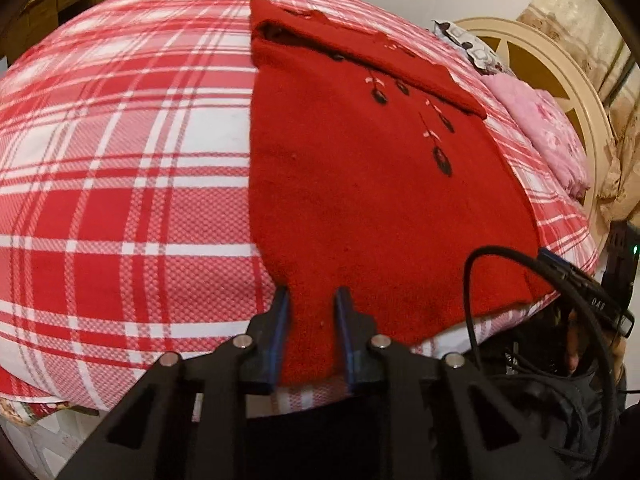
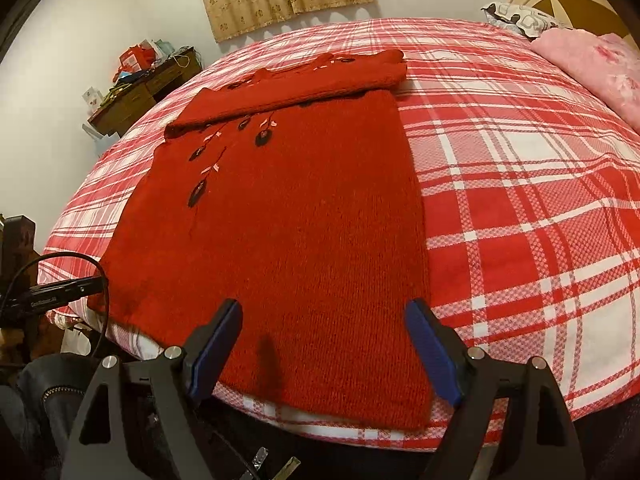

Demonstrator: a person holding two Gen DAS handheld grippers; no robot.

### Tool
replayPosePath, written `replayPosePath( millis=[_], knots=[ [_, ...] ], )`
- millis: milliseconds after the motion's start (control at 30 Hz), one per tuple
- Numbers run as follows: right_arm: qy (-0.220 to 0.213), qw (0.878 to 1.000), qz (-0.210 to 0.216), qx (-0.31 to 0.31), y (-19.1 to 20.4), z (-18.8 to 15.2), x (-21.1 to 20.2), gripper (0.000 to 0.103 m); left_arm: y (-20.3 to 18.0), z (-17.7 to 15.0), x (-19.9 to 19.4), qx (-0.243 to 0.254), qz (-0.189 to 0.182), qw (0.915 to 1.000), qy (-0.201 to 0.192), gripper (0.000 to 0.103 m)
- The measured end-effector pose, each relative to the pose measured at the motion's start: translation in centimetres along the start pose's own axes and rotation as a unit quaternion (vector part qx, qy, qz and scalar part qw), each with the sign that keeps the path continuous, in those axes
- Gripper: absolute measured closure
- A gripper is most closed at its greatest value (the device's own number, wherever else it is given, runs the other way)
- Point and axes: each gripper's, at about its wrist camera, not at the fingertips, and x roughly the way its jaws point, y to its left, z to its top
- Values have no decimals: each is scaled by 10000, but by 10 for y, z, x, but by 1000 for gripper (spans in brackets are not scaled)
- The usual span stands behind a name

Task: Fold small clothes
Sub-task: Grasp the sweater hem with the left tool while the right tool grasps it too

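A small red knitted sweater (image 1: 360, 184) with black and pink embroidery lies flat on the plaid bed, its sleeves folded across the top. It also shows in the right wrist view (image 2: 288, 216). My left gripper (image 1: 312, 300) stands open over the sweater's near hem at its left corner, with red knit between its blue-padded fingers (image 1: 282, 320). My right gripper (image 2: 324, 316) is wide open over the near hem toward the right corner, holding nothing.
The bed carries a red and white plaid cover (image 1: 120, 160). A pink blanket (image 2: 596, 64) and a patterned pillow (image 2: 520, 16) lie by the cream headboard (image 1: 560, 64). A cluttered wooden desk (image 2: 148, 88) stands by the wall. Black cables (image 1: 520, 264) hang at the bed's edge.
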Motion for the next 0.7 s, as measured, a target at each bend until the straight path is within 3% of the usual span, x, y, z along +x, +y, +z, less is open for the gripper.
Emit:
replayPosePath(
  millis=[167, 500, 600, 633, 700],
  knots=[
    [31, 9999, 92, 82, -5, -7, -7, 19, 3, 0, -5, -45, -82, 9999, -75, 93],
    [121, 9996, -13, 264, -25, -13, -18, 19, 4, 4, -17, 107, -103, 9990, -423, 93],
    [234, 9994, 18, 244, -26, -15, -15, 44, 6, 4, -16, 46, -139, 9991, -410, 93],
    [273, 9993, 76, 234, -27, -15, -14, 59, 6, 5, -17, 32, -151, 9990, -429, 93],
    [371, 9984, 252, 330, -30, -16, -10, 68, 6, 6, -18, 27, -157, 9986, -506, 94]
  ],
)
